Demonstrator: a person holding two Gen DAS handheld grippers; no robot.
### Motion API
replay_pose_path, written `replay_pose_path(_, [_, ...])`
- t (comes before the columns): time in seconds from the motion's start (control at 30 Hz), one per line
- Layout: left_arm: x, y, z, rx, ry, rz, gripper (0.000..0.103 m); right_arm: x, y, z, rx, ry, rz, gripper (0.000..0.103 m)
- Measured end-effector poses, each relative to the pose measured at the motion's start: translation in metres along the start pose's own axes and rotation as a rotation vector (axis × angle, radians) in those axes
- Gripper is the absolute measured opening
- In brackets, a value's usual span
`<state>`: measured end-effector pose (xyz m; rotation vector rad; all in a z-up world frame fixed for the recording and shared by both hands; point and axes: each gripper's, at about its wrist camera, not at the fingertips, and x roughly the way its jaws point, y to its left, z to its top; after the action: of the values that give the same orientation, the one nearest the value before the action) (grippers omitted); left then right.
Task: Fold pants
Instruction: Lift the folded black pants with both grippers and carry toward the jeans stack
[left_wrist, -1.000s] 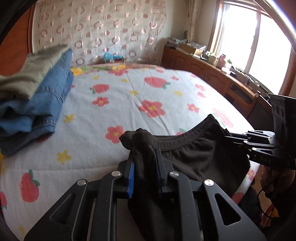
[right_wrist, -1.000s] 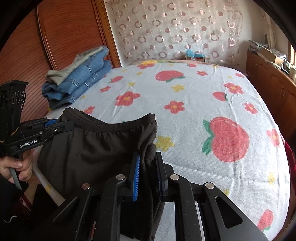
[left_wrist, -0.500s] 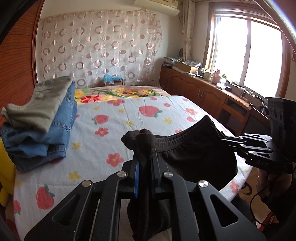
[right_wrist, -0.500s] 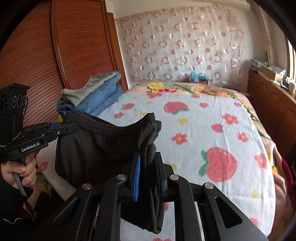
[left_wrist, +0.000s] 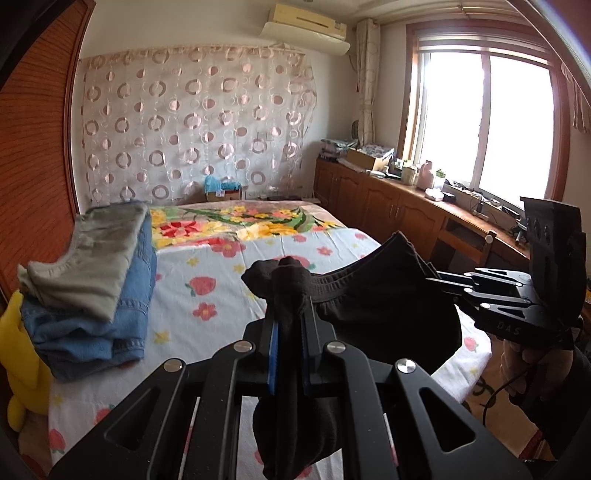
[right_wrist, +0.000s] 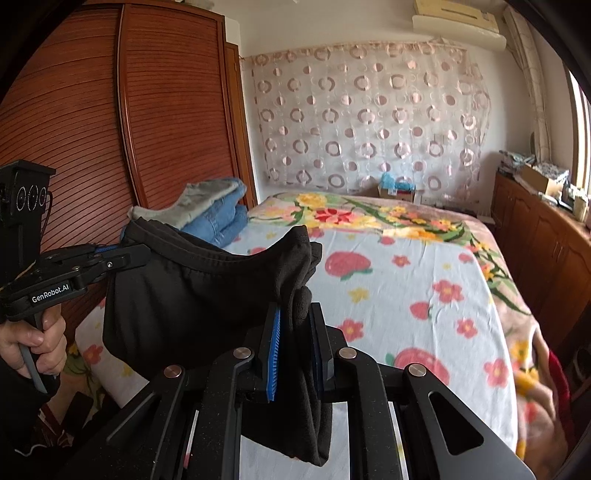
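Folding has barely begun, as far as these views show. Black pants (left_wrist: 384, 306) hang in the air above the near edge of the bed (right_wrist: 406, 295), stretched by the waistband between two claws, none of the cloth yet laid flat on the sheet. The left claw (left_wrist: 290, 332) is clamped on one bunched end of the waistband, dark fabric filling the slot between its blue-lined pads and spilling out above and below. The right claw (right_wrist: 295, 339) is likewise pinched tight on the other end, a knot of cloth poking up past its tips and a tail hanging beneath. In each view the opposite claw shows at the side, gripping its own corner, with the band sagging in a shallow curve between them.

Beyond the pants, at the far left side of the bed against the wooden wardrobe (right_wrist: 110, 129), sits a stack of folded clothes (left_wrist: 92, 288): blue denim with a grey-green piece on top. I take those as finished garments, so this black pair looks like the next one in line.

Still to do, by my reading: lower the pants onto the open floral sheet, smooth them, bring leg over leg, then fold along the length. How the legs hang below the claws cannot be seen.
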<state>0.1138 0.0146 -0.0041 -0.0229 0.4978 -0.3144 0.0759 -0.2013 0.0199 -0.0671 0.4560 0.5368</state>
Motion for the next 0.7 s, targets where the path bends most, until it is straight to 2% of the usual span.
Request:
replay_pose_path(0.4, [-0.026, 0.006, 0.020, 0.019, -0.055, 0.037, 0.010, 0.006, 0.003, 0.010, -0.051, -0.040, 0.030, 0.014])
replay_pose_path(0.7, [-0.033, 0.024, 0.019, 0.003, -0.071, 0.073, 0.010, 0.026, 0.004, 0.017, -0.100, -0.042, 0.064, 0.014])
